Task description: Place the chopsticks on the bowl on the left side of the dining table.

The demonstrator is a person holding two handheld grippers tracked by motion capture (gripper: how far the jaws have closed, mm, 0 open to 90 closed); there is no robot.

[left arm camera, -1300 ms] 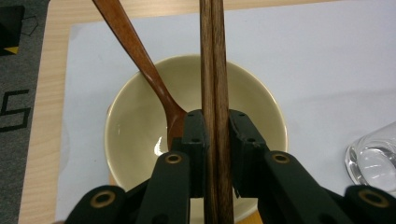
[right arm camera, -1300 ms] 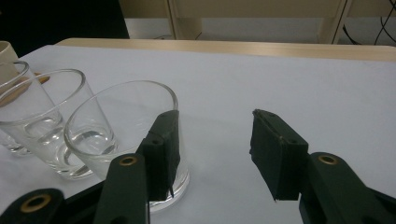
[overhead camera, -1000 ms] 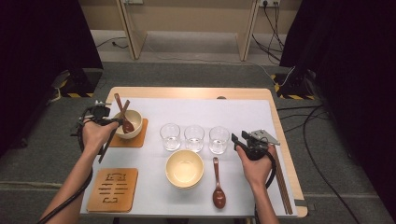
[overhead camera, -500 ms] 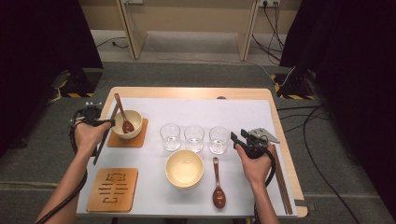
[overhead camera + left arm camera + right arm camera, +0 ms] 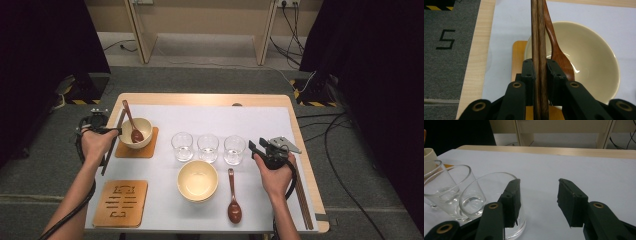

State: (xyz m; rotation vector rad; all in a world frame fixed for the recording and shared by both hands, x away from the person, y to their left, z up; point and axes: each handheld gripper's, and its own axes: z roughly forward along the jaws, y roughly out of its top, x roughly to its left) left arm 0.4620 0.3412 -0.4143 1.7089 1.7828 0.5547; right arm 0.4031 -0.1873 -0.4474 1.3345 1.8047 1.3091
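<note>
At the left edge of the white mat (image 5: pixel 260 122), your left gripper (image 5: pixel 100 131) sits just outside the table's (image 5: pixel 200 98) wooden border, closed on a pair of dark wooden chopsticks (image 5: pixel 112 142) that run lengthwise along that edge, their far ends toward the back of the table and their near ends just short of the slotted wooden coaster (image 5: pixel 121 202). In the left gripper view the chopsticks (image 5: pixel 539 50) stand side by side between the two black pads, which press on them from both sides, and they pass right beside the cream bowl (image 5: pixel 589 57) with the brown spoon (image 5: pixel 557 52) leaning in it; sticks and spoon handle overlap in that view, and contact cannot be told. That bowl (image 5: pixel 136 132) rests on a plain wooden coaster (image 5: pixel 150 147), so you have little room to the right of the sticks; grey floor lies to their left. Your right gripper (image 5: pixel 260 147) is on the right part of the mat, its jaws apart with nothing between them, just beside the rightmost of three glasses (image 5: pixel 234 149). In the right gripper view that glass (image 5: pixel 491 202) stands behind the left jaw, and bare mat stretches ahead to the table's far edge. A second bowl (image 5: pixel 198 181), a second spoon (image 5: pixel 233 197) and another pair of chopsticks (image 5: pixel 302 197) along the right edge lie near your right hand.
</note>
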